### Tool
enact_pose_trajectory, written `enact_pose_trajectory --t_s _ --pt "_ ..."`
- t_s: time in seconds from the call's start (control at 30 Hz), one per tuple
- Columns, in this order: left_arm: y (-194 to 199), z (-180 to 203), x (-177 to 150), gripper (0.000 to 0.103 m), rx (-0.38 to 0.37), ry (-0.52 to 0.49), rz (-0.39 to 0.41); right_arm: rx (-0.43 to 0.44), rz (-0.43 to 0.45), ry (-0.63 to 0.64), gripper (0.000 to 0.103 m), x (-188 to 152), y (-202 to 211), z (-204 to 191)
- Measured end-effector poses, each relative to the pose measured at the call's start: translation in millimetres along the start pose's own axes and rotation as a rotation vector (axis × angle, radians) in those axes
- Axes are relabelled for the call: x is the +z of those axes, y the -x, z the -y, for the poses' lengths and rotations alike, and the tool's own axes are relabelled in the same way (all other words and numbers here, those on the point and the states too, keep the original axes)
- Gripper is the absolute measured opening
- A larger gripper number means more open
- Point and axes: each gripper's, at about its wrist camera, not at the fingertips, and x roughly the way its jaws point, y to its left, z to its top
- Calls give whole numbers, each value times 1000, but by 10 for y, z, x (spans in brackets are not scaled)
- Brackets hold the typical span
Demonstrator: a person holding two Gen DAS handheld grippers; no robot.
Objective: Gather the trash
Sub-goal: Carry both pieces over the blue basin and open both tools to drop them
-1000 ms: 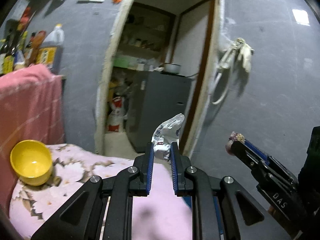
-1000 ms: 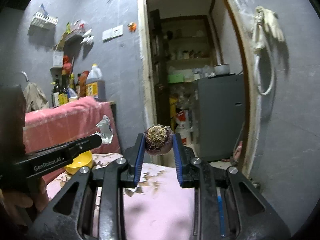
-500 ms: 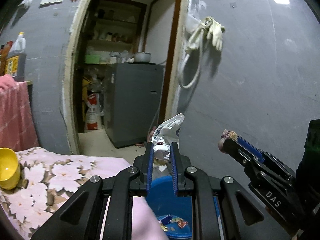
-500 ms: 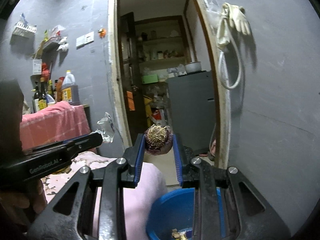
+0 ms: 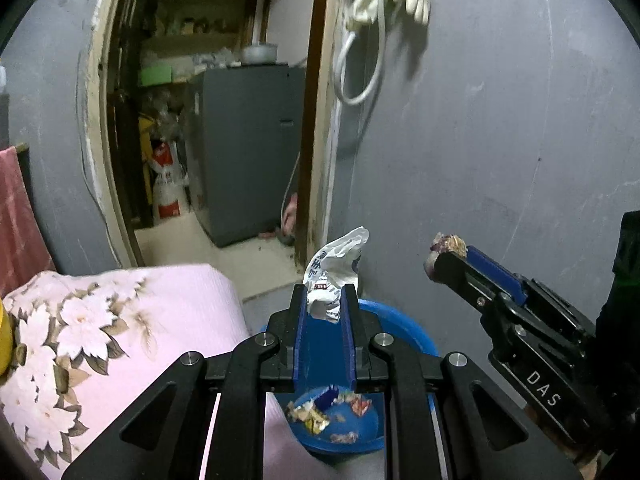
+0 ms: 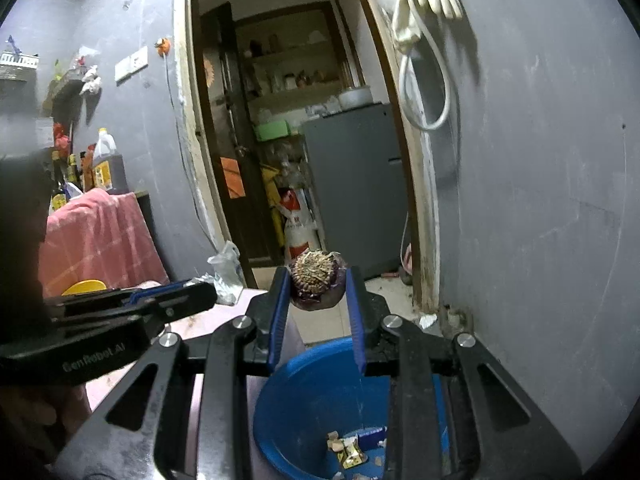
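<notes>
My left gripper (image 5: 324, 294) is shut on a crumpled white wrapper (image 5: 334, 268) and holds it above the blue bin (image 5: 404, 330), which has scraps at its bottom. My right gripper (image 6: 317, 280) is shut on a purple onion end (image 6: 317, 285) with dried roots, held over the same blue bin (image 6: 304, 392). The right gripper also shows in the left wrist view (image 5: 446, 252), to the right of the wrapper. The left gripper shows in the right wrist view (image 6: 200, 294) with the wrapper (image 6: 224, 268).
A table with a pink flowered cloth (image 5: 120, 320) lies to the left of the bin. A grey wall (image 5: 500, 140) stands behind it. An open doorway (image 5: 224, 120) shows a grey fridge (image 5: 248, 152). Gloves and a hose (image 5: 384, 8) hang on the wall.
Both grippers have swung right, from over the table to over the blue bin, still holding the wrapper and the onion end. The yellow bowl has slid out of the left view.
</notes>
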Motion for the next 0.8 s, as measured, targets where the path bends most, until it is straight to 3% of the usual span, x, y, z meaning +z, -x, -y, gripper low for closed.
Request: enact_pose_trajectory --t_s 0.3,0.43,0.8 --pt "-332 -49 -159 14 -20 32 -92 -12 -86 -36 36 -180 -236 159" --pt "-474 -59 -216 33 -7 19 -155 -24 -158 -42 38 -257 -395 189" --pt "-564 -182 -313 34 7 42 -174 -35 -199 -66 39 -354 -462 260"
